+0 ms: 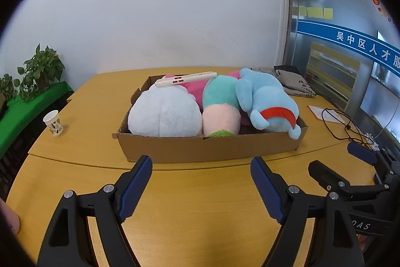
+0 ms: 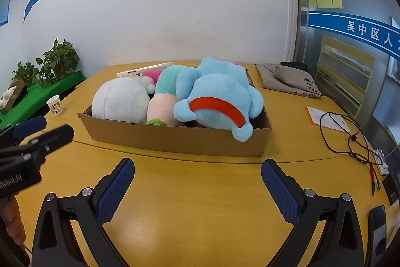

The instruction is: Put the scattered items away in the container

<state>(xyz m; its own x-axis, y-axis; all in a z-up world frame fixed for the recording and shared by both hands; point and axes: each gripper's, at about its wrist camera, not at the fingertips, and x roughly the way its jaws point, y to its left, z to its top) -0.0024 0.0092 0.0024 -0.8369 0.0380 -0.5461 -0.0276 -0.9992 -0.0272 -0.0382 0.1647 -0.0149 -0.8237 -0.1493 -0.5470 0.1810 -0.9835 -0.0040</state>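
A shallow cardboard box (image 1: 200,149) (image 2: 175,139) stands on the yellow table. It holds a white plush (image 1: 163,114) (image 2: 120,102), a teal-and-pink plush (image 1: 220,107) (image 2: 162,92), a blue plush with a red collar (image 1: 267,102) (image 2: 215,97) and a white slim device (image 1: 185,79) (image 2: 145,69) lying on top at the back. My left gripper (image 1: 201,164) is open and empty, in front of the box. My right gripper (image 2: 197,167) is open and empty, also in front of the box. The right gripper also shows in the left wrist view (image 1: 337,159); the left gripper shows in the right wrist view (image 2: 52,128).
A paper cup (image 1: 53,122) (image 2: 55,105) stands at the table's left. A grey cloth bag (image 1: 292,82) (image 2: 290,78) lies at the back right. A black cable (image 2: 347,134), a paper (image 2: 325,118) and a power strip (image 2: 381,158) lie right. Potted plants (image 2: 57,62) stand left.
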